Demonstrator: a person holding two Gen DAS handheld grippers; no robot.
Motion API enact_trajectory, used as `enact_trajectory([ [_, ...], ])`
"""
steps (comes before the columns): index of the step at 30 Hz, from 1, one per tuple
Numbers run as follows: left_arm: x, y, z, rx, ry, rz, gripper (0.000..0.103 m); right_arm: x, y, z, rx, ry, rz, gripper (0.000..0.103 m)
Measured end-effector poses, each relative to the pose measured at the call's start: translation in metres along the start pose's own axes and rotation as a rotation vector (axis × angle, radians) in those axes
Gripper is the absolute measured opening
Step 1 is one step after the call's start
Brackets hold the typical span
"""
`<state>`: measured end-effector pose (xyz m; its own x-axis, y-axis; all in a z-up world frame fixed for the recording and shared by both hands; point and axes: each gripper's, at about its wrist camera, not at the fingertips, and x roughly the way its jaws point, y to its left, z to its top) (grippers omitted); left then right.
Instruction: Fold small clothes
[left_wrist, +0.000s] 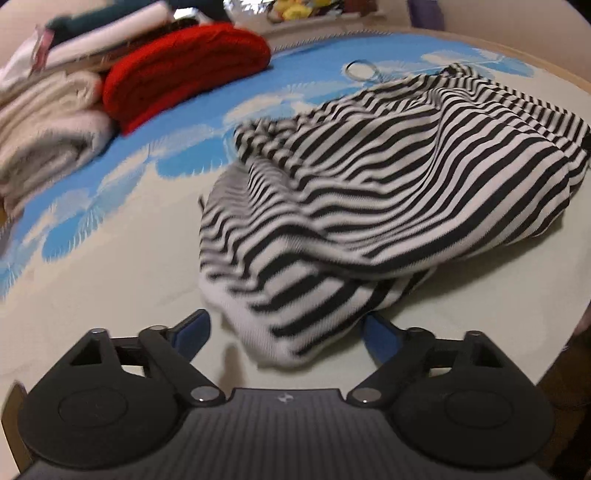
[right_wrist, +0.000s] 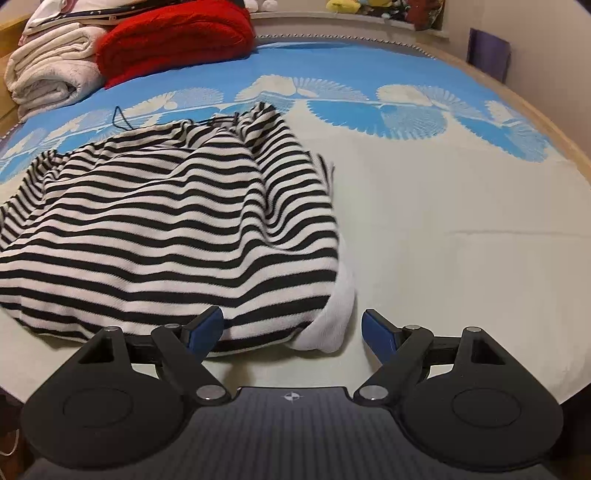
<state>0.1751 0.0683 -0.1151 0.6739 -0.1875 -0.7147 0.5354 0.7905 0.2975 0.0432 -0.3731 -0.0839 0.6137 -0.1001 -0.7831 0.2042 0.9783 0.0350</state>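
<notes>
A black-and-white striped garment (left_wrist: 369, 206) of soft knit lies crumpled in a loose, rumpled heap on the bed (right_wrist: 461, 229), on the cream part of a smooth cover whose far band is bright blue with pale fan-shaped motifs. A plain white ribbed edge (right_wrist: 332, 317) sticks out from under the heap's near side. Beyond the garment, at the bed's far corner, sit a folded chunky red knit (right_wrist: 173, 40) and, beside it, folded fluffy white towels (right_wrist: 51, 74). A thin dark cord (right_wrist: 122, 118) trails off the garment's far edge.

The left hand-held gripper (left_wrist: 284, 332) hangs just short of the garment's near edge, its blue-padded fingers spread wide on either side of the fabric tip, gripping nothing. The right hand-held gripper (right_wrist: 293, 328) is likewise spread wide and empty, its left pad just over the striped hem, the white edge between the fingers.
</notes>
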Motion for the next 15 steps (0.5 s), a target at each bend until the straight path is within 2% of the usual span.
enact_trajectory([
  [2,0.005,-0.009,0.002,0.053,-0.015,0.014,0.081,0.004,-0.001,-0.001,0.015,0.024,0.014,0.083],
  [3,0.007,-0.013,0.002,0.071,-0.021,0.014,0.068,0.008,-0.003,-0.001,0.028,0.041,0.025,0.083],
  [4,0.007,-0.016,0.003,0.087,-0.032,0.002,0.049,0.012,-0.006,-0.002,0.05,0.055,0.035,0.081],
  [5,0.006,-0.017,0.006,0.096,-0.041,-0.007,0.044,0.015,-0.01,-0.003,0.075,0.06,0.051,0.072],
  [6,0.003,-0.018,0.007,0.094,-0.05,-0.003,0.036,0.018,-0.012,-0.003,0.087,0.066,0.069,0.039],
  [7,-0.002,-0.016,0.009,0.084,-0.06,-0.007,0.031,0.019,-0.013,-0.002,0.084,0.068,0.064,0.031],
  [9,-0.014,-0.009,0.008,0.055,-0.089,-0.016,0.03,0.016,-0.018,0.001,0.093,0.054,0.08,0.02],
  [10,-0.017,-0.005,0.007,0.048,-0.093,-0.017,0.03,0.013,-0.024,0.003,0.12,0.043,0.1,0.019],
  [14,-0.006,-0.004,-0.004,0.077,-0.021,-0.027,0.034,0.017,-0.036,0.005,0.186,0.081,0.137,0.019],
  [15,-0.006,-0.006,-0.006,0.099,-0.024,-0.012,0.041,0.021,-0.033,0.004,0.168,0.104,0.134,0.022],
])
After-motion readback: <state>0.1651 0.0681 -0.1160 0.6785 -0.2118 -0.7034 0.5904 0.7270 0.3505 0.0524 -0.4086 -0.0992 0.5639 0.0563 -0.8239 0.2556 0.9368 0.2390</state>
